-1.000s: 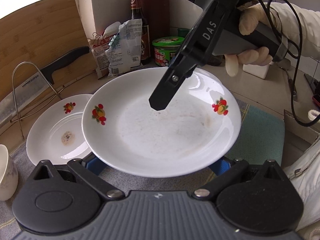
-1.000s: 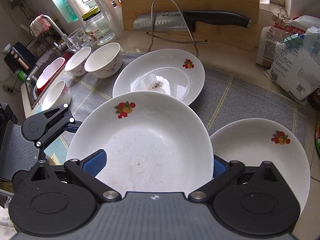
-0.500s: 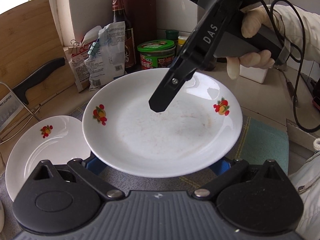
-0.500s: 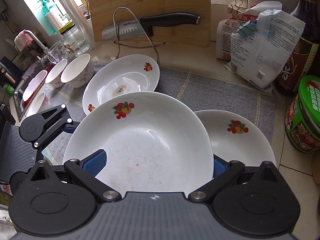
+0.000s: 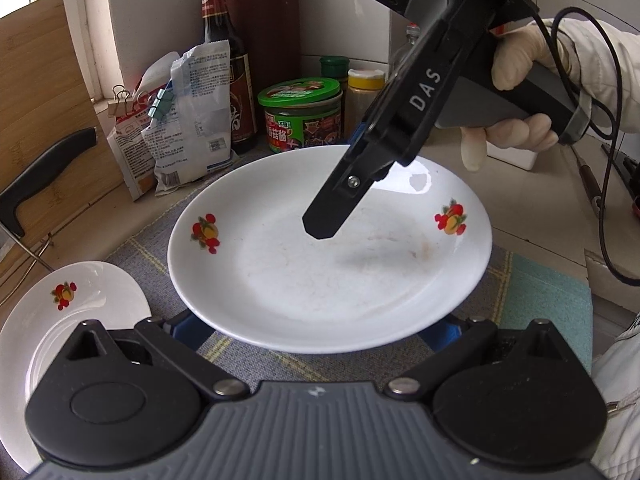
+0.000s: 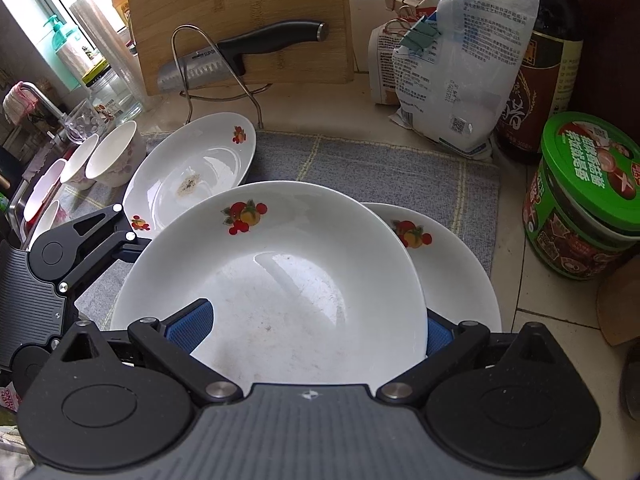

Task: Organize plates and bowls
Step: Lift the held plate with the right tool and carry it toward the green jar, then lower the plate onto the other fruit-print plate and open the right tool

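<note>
on right gripper (image 5: 320, 224): "das"

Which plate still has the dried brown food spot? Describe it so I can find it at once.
Start at the bamboo cutting board leaning at the back with the knife in a wire rack. Just in front of it, on the grey mat, lies the spotted plate. Unlike the other fruit-printed plates, it has a brown crusty patch in its middle and sits beside the small bowls.

"DAS" on right tongs (image 5: 320, 228)
</note>
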A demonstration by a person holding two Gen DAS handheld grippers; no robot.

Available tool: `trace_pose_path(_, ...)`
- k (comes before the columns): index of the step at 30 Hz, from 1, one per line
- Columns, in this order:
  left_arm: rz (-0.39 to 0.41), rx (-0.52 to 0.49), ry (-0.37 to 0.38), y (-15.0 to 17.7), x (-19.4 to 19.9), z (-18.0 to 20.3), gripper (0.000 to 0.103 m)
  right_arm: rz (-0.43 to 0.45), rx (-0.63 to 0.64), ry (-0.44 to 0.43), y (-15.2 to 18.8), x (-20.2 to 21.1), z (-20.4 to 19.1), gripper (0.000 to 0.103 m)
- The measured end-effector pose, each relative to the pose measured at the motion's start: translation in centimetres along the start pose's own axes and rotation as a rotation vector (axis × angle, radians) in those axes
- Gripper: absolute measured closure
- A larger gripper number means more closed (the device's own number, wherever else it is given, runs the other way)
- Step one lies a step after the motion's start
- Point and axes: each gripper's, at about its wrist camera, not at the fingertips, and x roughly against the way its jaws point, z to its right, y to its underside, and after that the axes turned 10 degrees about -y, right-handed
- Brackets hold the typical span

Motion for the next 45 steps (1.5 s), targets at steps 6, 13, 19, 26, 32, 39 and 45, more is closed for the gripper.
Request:
trace_pose_path(6, -0.010, -0.006, 0.002, -0.3, -0.6, 0.0, 0.001, 0.005, -0.013, 0.009, 0.1, -0.1, 0.8, 0.000)
trace_pose_path(13, -0.027, -0.020, 0.002, -0.3, -1.2, 0.2, 0.001, -0.002, -0.017, 0.011, 0.3, -0.4, 1.4, 0.000)
trace_pose_path(19, -0.039, -0.027, 0.020, -0.5, -1.5, 0.2, 0.001, -0.006, -0.031, 0.017, 0.5, -0.7, 2.0, 0.000)
trace_pose_path(26, -0.064, -0.060, 0.022, -0.3, -2.2, 0.5, 0.001, -0.007, -0.039, 0.010, 0.7, -0.8, 2.4, 0.000)
trace_pose_path(32, -0.072, -0.062, 0.036, -0.3, -2.3, 0.5, 0.001, -0.013, -0.043, 0.014, 0.8, -0.9, 2.7, 0.000)
trace_pose_path(39, -0.075, -0.062, 0.042, -0.4, -2.6, 0.4, 0.001, -0.014, -0.053, 0.021, 0.9, -1.0, 2.8, 0.000)
trace_pose_path(45, -0.079, -0.062, 0.040, -0.5, -2.6, 0.5, 0.001, -0.015, -0.045, 0.036, 1.0, -0.9, 2.6, 0.000)
